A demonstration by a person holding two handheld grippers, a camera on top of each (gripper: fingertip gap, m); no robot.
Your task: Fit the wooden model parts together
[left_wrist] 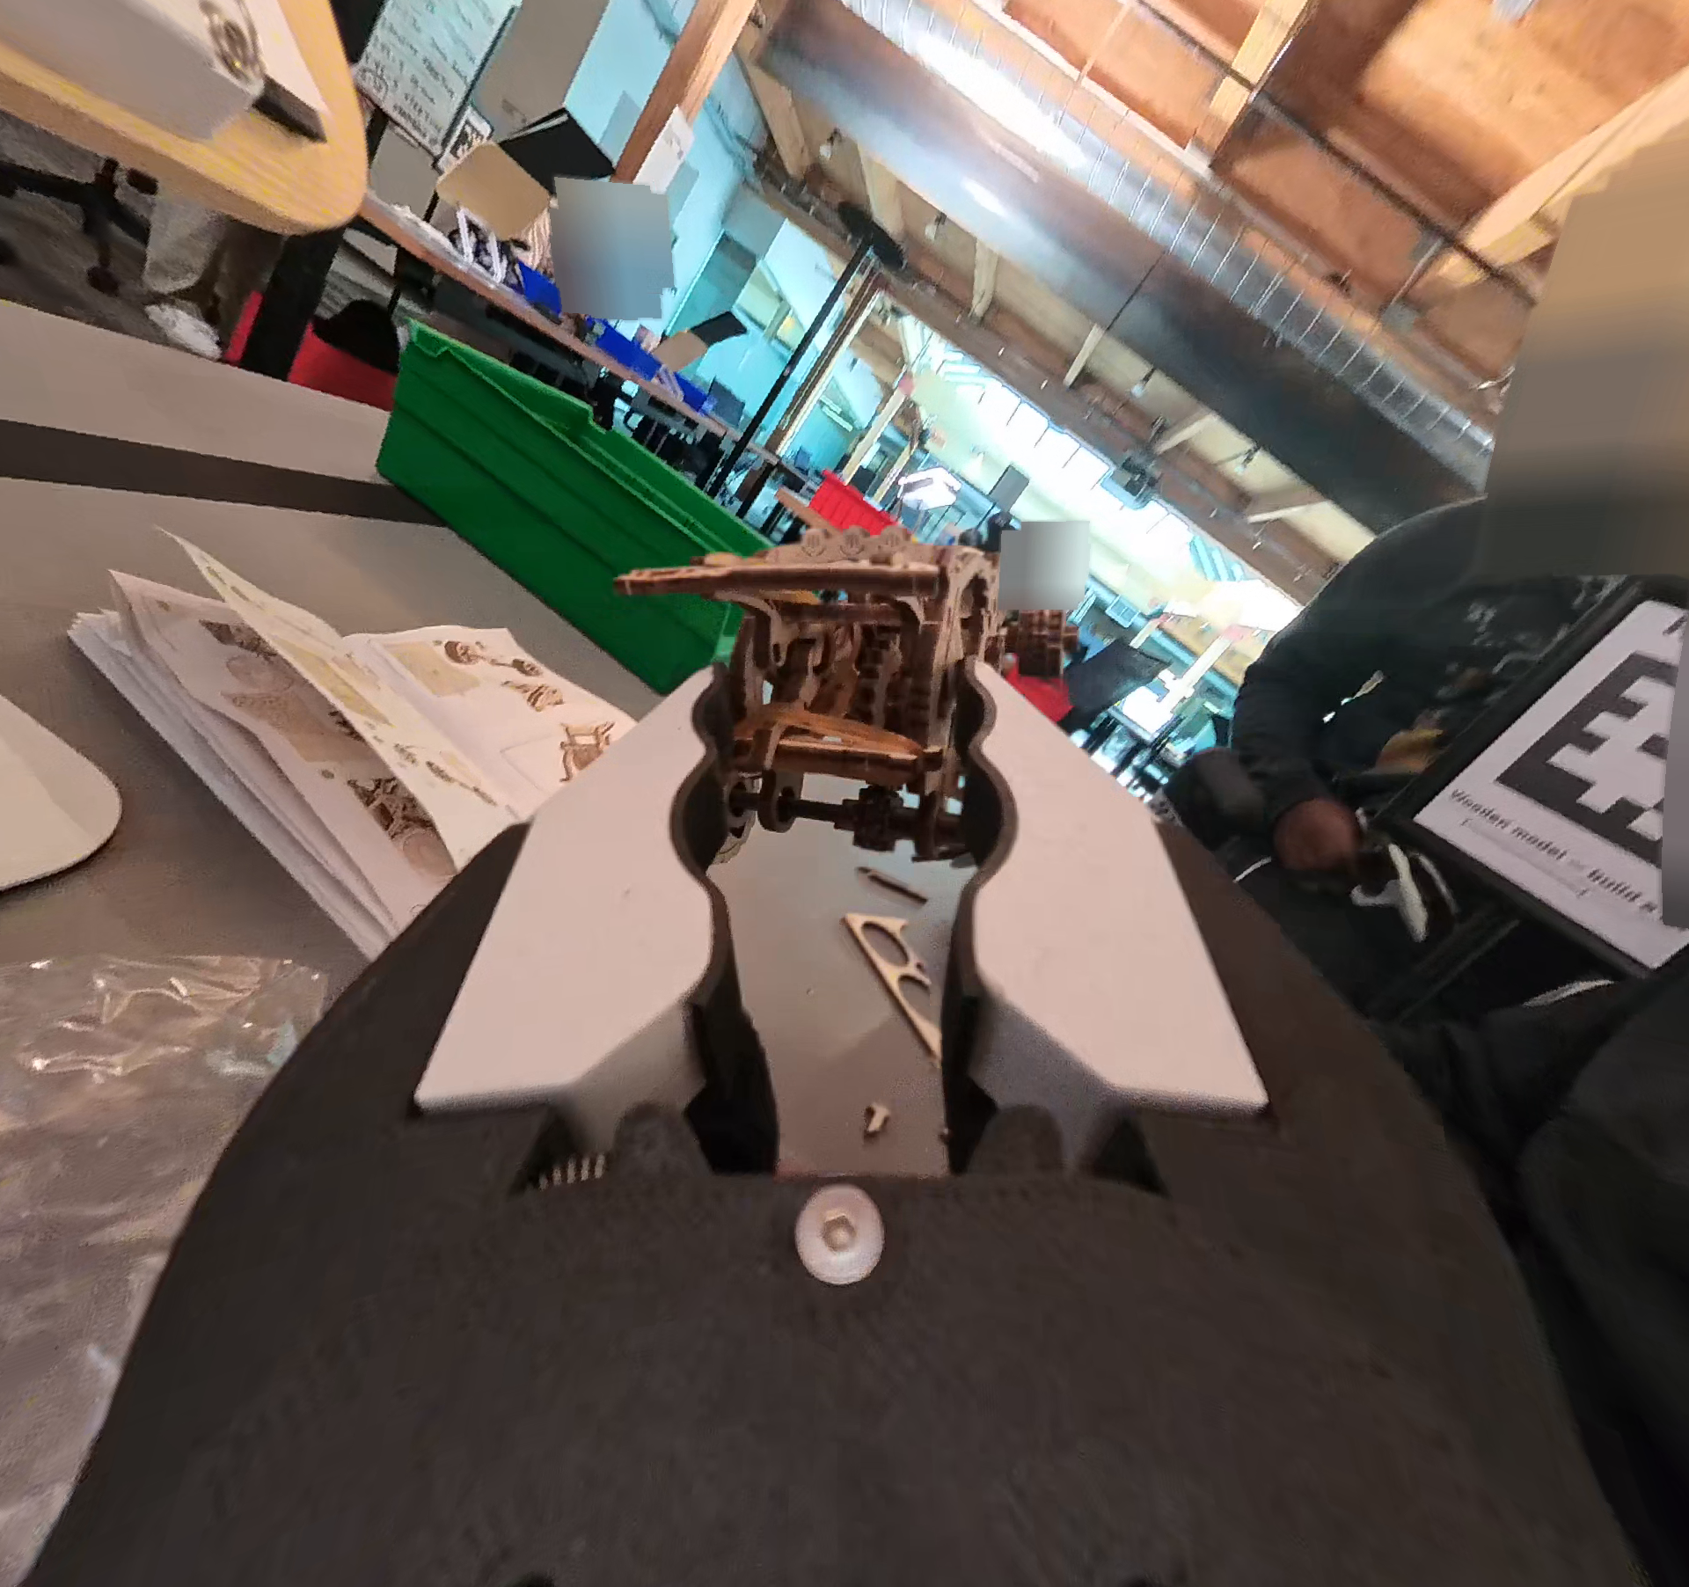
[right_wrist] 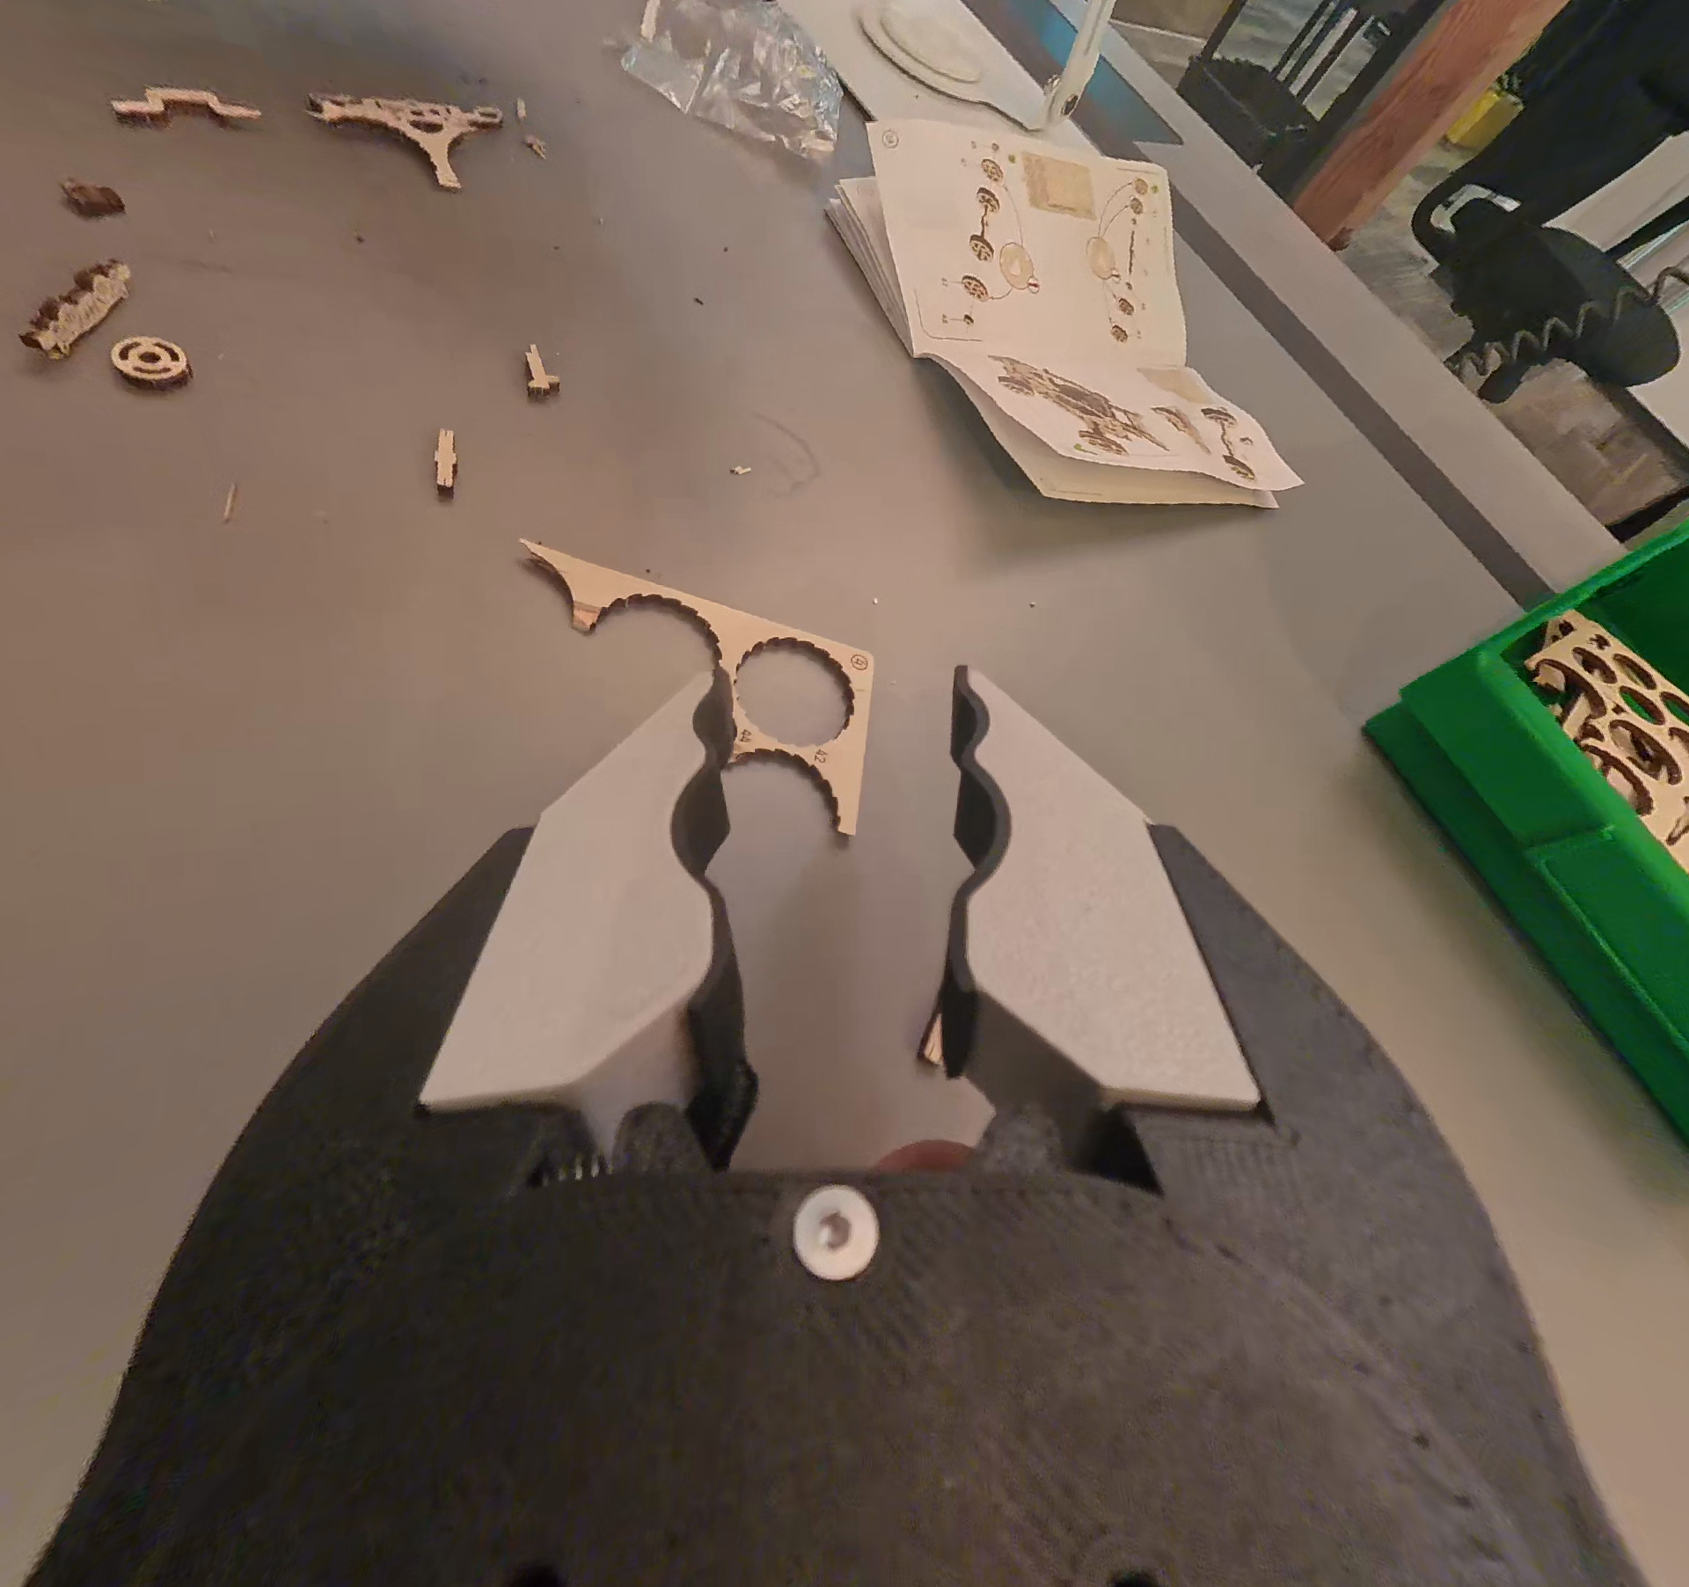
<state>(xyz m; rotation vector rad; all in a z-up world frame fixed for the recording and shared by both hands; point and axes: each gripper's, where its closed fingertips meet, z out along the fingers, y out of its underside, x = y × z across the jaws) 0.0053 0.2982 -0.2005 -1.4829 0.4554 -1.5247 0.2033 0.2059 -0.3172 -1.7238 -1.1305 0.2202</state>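
My left gripper is shut on the part-built wooden model, which sits between its grey fingertips with its wheels just above the grey table. A wooden offcut sheet with round cut-outs lies flat on the table and also shows in the left wrist view. My right gripper is open and empty, low over the table, its left fingertip over the offcut's edge. Several loose wooden parts lie far left, among them a branched piece, a small wheel and a toothed strip.
A green bin holding wooden sheets stands at the right. An open instruction booklet, a clear plastic bag and a white lamp base lie farther off. A person in a dark jacket sits beyond the model. The grippers' ends are close to 25 centimeters from one another. Measured from the fingertips, the branched piece is 15 centimeters or so from the left gripper and 20 centimeters from the right.
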